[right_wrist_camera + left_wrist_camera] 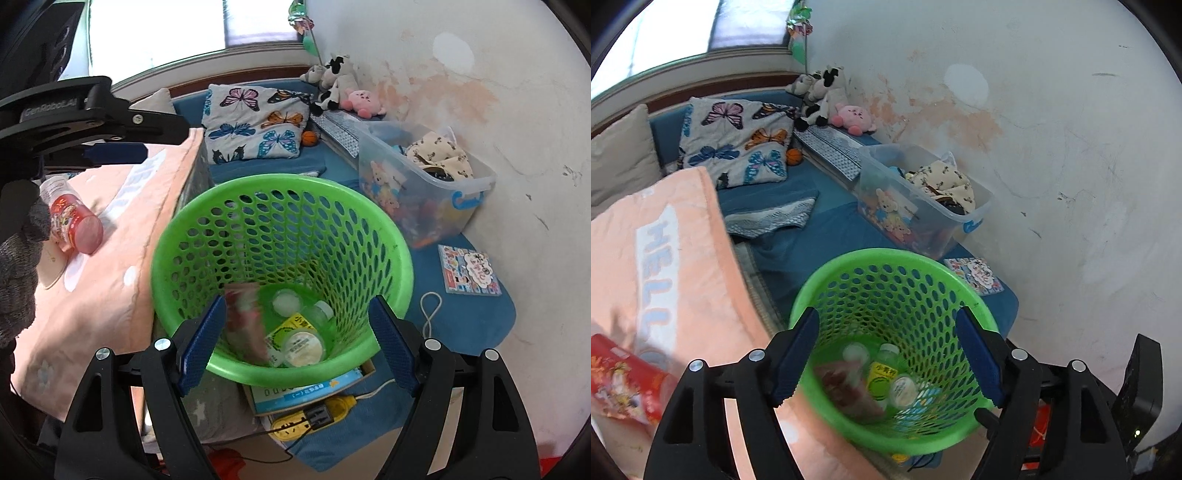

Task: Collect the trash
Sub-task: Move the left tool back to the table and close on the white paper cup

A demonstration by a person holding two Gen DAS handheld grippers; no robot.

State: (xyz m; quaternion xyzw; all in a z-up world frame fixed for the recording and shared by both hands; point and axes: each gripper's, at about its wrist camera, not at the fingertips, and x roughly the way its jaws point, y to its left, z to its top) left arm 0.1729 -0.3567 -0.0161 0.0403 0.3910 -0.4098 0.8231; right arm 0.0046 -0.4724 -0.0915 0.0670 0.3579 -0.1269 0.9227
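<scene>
Both grippers' jaws released, nothing between the ribbed blue pads: left gripper (886, 354) and right gripper (297, 341) hang over the round green perforated plastic basket (400, 266) at lower centre, rim clear all round. Inside on its bottom: blurred pink-red wrapper (242, 314), small yellow-labelled bottles (295, 332), white round lid (286, 302). Further left, a red-labelled bottle (74, 221) lies on its side on the soft peach blanket (110, 280); clear plastic bin (476, 192) against the wall, upper right.
</scene>
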